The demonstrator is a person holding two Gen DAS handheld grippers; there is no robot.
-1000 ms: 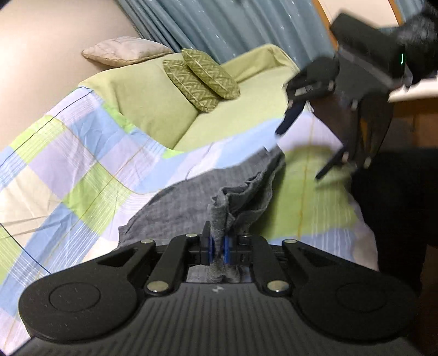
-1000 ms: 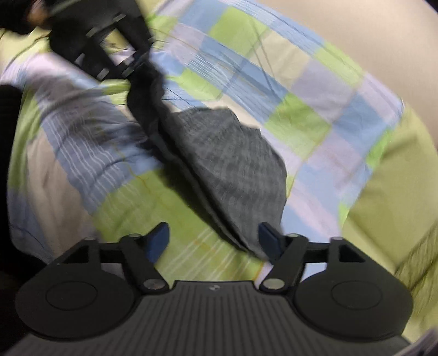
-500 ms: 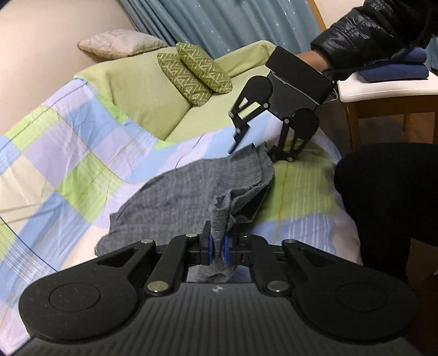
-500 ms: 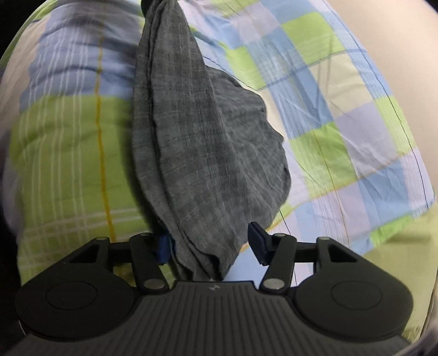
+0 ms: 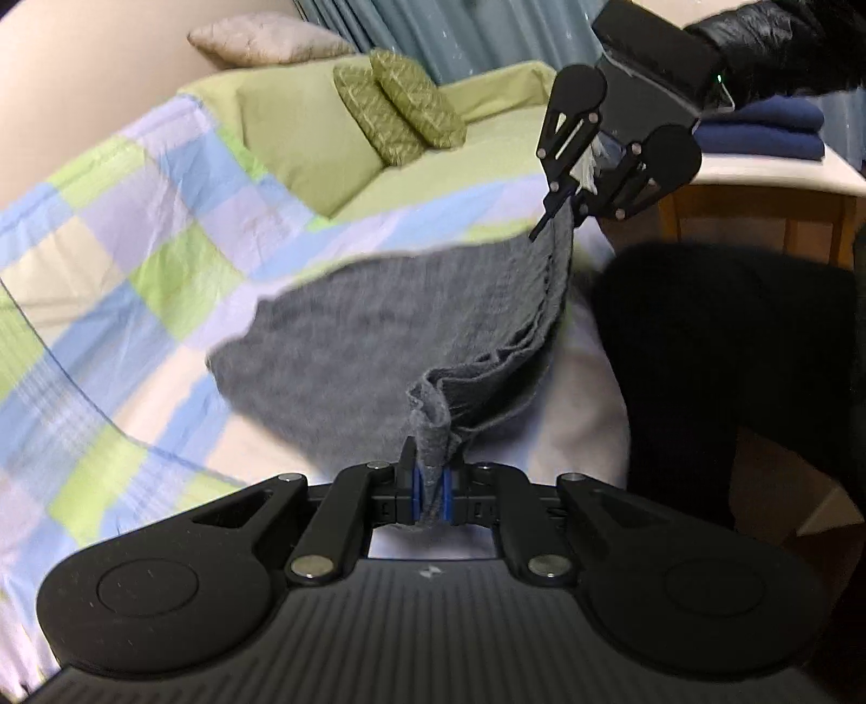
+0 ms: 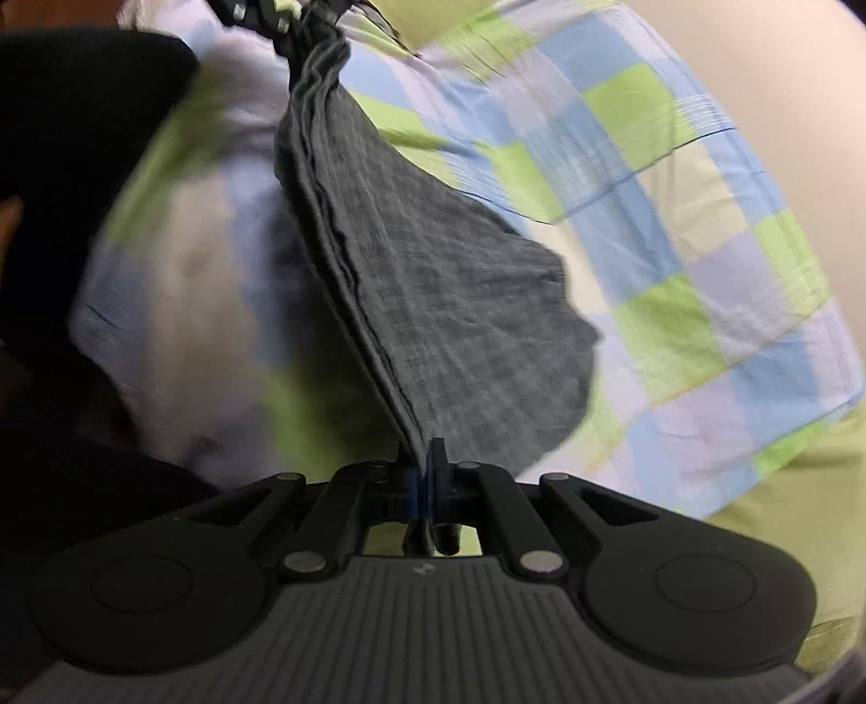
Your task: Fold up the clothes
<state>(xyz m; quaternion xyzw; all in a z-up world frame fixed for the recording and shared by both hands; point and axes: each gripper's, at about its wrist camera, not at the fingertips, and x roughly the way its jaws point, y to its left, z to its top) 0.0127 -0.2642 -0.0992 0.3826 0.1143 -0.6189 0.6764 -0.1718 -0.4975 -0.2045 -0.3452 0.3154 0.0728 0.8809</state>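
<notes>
A grey woven garment point(image 5: 379, 330) hangs stretched between my two grippers above a checked bedspread point(image 5: 135, 254). My left gripper point(image 5: 430, 482) is shut on one bunched corner of it, close to the camera. My right gripper point(image 5: 565, 208) appears in the left wrist view at the upper right, shut on the opposite corner. In the right wrist view my right gripper point(image 6: 422, 476) clamps the cloth's folded edge, and the grey garment point(image 6: 449, 292) runs taut up to the left gripper point(image 6: 303, 24) at the top. The loose part sags toward the bed.
Two green patterned cushions point(image 5: 400, 108) and a beige pillow point(image 5: 265, 40) lie at the head of the bed. A wooden table point(image 5: 758, 184) with folded dark blue clothes point(image 5: 763, 130) stands at the right. A person's dark-clad legs point(image 5: 730, 379) are beside the bed.
My right gripper closed on the garment's far corner and lifted it. The cloth, which lay slack on the bed, is now pulled taut between both grippers.
</notes>
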